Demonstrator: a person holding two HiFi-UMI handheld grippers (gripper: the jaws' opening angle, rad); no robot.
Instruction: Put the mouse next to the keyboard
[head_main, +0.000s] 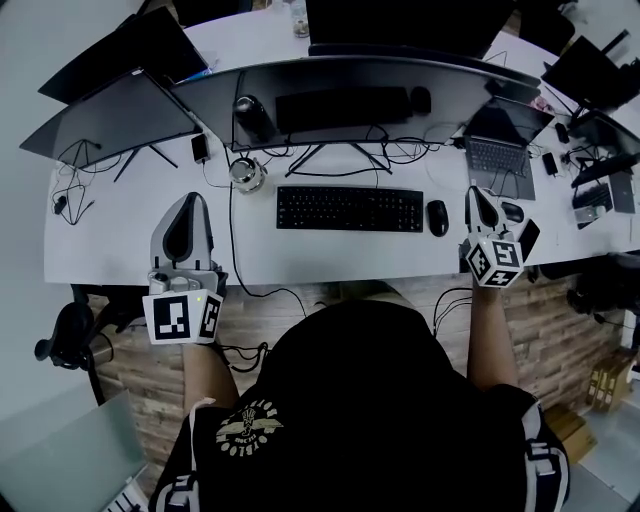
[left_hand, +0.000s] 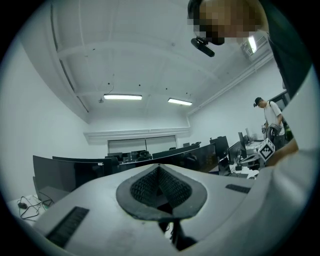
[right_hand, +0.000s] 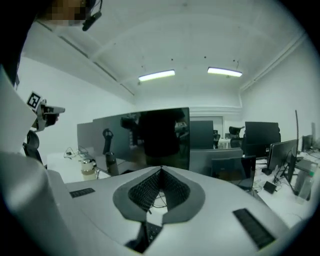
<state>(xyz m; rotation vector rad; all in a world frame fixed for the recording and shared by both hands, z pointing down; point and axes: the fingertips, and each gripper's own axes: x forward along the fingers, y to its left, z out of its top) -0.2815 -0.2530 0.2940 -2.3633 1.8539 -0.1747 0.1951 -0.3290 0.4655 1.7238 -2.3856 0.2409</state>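
A black mouse (head_main: 438, 217) lies on the white desk (head_main: 120, 240), just off the right end of the black keyboard (head_main: 349, 208). My right gripper (head_main: 479, 192) rests at the desk's front edge, a little right of the mouse, shut with nothing in it. In the right gripper view its jaws (right_hand: 161, 170) meet at the tips and point up over the desk. My left gripper (head_main: 189, 198) sits at the front left of the desk, far from the mouse. It points upward too, and its tips (left_hand: 160, 167) are together and empty.
A wide curved monitor (head_main: 350, 90) stands behind the keyboard, with a second screen (head_main: 110, 115) at the left. A silver cup (head_main: 247, 173) and a phone (head_main: 199, 148) sit left of the keyboard. An open laptop (head_main: 500, 160) and another dark mouse (head_main: 512, 211) lie near my right gripper.
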